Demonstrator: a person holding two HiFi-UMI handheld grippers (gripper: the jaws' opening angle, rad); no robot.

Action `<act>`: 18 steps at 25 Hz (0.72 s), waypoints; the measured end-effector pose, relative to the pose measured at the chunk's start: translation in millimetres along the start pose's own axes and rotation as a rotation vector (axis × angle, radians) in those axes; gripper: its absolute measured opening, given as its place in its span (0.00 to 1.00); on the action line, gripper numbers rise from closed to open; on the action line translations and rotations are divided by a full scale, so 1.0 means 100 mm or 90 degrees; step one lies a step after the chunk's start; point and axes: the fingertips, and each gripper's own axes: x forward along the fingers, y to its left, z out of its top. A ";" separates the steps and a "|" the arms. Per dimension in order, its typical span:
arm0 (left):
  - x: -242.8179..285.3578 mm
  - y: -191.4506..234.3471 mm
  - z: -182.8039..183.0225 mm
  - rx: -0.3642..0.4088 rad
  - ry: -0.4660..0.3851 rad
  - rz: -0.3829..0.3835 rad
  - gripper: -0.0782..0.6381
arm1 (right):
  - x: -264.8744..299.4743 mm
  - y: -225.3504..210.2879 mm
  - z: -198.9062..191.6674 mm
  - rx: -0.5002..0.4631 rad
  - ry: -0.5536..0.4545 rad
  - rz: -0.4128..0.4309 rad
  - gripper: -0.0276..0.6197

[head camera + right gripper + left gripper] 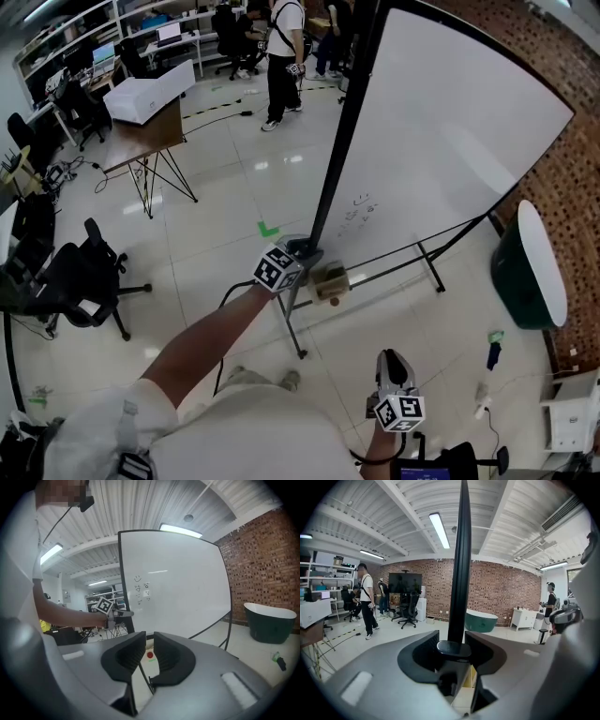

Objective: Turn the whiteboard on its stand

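- Left gripper clamps the whiteboard by its black side edge.
- Right gripper: jaws slightly parted, empty.
- The whiteboard's far top is cut off; its scribbles are unreadable.

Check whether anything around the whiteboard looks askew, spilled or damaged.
Nothing stands out. The whiteboard stands upright on its stand, the left gripper clamped on its black edge. Only a green tape mark and small scraps lie on the floor.
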 end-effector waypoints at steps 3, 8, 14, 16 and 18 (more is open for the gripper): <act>0.00 -0.02 0.01 0.002 0.010 -0.011 0.37 | 0.02 0.07 0.10 0.012 -0.018 -0.034 0.13; 0.01 -0.06 -0.04 0.005 0.031 -0.040 0.38 | 0.08 0.39 0.15 0.016 -0.023 -0.060 0.13; 0.04 -0.10 -0.03 0.006 0.044 -0.071 0.38 | 0.19 0.83 0.12 -0.003 -0.005 -0.066 0.13; 0.03 -0.10 -0.03 0.007 0.045 -0.075 0.38 | 0.19 0.96 0.10 -0.007 -0.007 -0.073 0.13; 0.01 -0.09 -0.07 0.010 0.044 -0.074 0.38 | 0.19 1.13 0.06 -0.015 -0.004 -0.074 0.13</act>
